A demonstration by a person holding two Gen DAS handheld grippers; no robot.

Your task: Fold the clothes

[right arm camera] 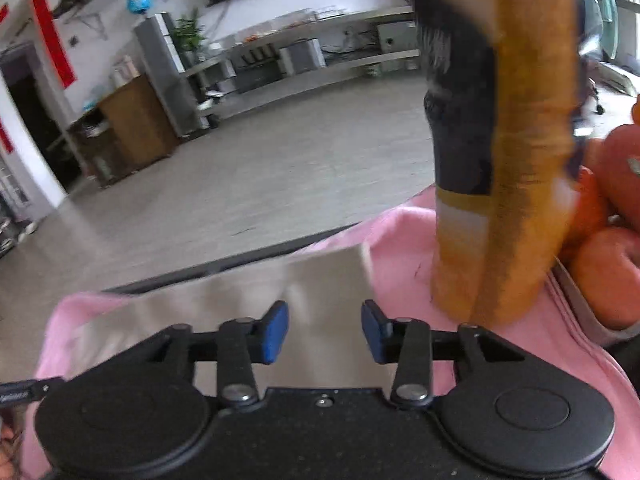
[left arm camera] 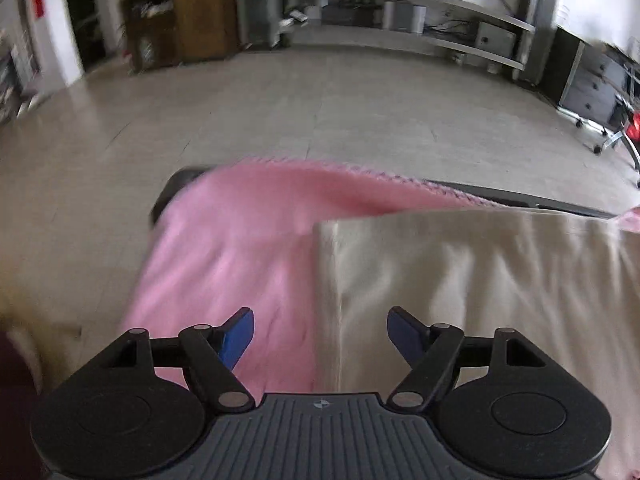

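Left gripper [left arm camera: 320,334]: jaws stand wide apart with nothing between them, poised over the seam where the cream cloth [left arm camera: 472,292] overlaps the pink cloth [left arm camera: 224,248]. Right gripper [right arm camera: 325,330]: jaws part-open and empty, above the same cream cloth [right arm camera: 320,300]. The cream piece lies flat with a straight folded edge, spread on the pink cloth, which covers the dark bench [left arm camera: 176,188]; judged a fold laid down and let go. To the right, an upright orange-and-dark roll [right arm camera: 508,160] stands on the pink cloth, with orange items [right arm camera: 612,272] beside it, crowding that side. Beyond lie bare floor [left arm camera: 320,100] and shelving [left arm camera: 420,16].
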